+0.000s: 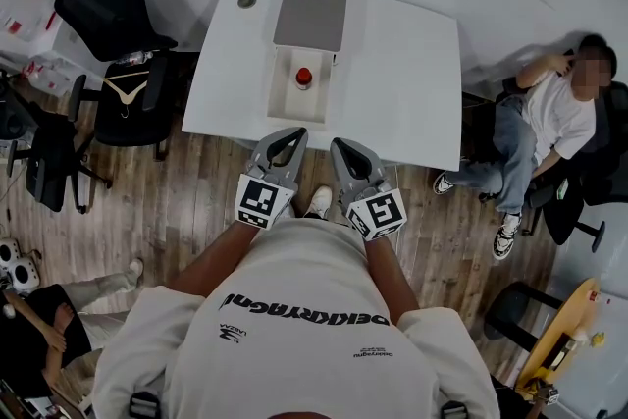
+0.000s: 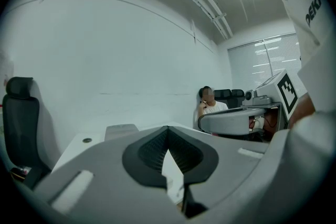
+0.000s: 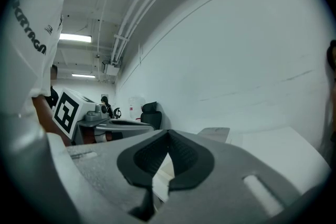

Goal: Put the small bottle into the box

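A small bottle with a red cap (image 1: 303, 77) stands inside the open white box (image 1: 280, 95), whose grey lid (image 1: 310, 15) is folded back toward the far side of the white table (image 1: 412, 64). My left gripper (image 1: 287, 134) and right gripper (image 1: 340, 144) hover side by side over the table's near edge, short of the box. Both are shut with nothing between the jaws. In the left gripper view the left gripper (image 2: 168, 127) has its tips touching, and the right gripper (image 3: 168, 134) shows the same in its own view. The bottle is hidden in both gripper views.
A small round disc (image 1: 246, 1) lies at the table's far left corner. Black office chairs (image 1: 108, 10) stand left of the table. A person (image 1: 549, 123) sits in a chair at the right. Another person's legs (image 1: 88, 294) show at the lower left on the wooden floor.
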A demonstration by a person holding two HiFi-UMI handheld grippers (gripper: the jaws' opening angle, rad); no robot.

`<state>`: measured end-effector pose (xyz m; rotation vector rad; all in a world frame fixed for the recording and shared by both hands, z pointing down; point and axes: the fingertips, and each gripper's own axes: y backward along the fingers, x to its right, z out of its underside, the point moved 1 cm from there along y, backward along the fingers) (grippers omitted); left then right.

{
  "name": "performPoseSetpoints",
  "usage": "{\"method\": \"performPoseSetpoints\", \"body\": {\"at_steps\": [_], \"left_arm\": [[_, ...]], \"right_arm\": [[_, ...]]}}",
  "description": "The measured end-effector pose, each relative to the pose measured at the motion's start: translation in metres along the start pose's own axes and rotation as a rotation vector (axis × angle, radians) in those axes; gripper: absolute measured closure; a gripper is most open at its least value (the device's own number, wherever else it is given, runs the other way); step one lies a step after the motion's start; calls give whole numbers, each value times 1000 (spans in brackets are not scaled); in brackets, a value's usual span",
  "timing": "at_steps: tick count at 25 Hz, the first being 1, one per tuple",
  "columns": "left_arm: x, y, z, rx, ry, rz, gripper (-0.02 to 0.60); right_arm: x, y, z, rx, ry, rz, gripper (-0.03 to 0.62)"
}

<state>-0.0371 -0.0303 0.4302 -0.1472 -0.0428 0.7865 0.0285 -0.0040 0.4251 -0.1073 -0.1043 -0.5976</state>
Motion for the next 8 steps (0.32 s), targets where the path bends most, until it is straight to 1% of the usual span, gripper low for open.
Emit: {"method": "performPoseSetpoints", "body": {"at_steps": [3,8], "left_arm": [[2,1,-3,8,4,7,575],[4,1,-2,13,18,31,575]], "right_arm": [[-2,1,-5,6,8,-8,597],[1,3,-3,5,2,6,597]]}}
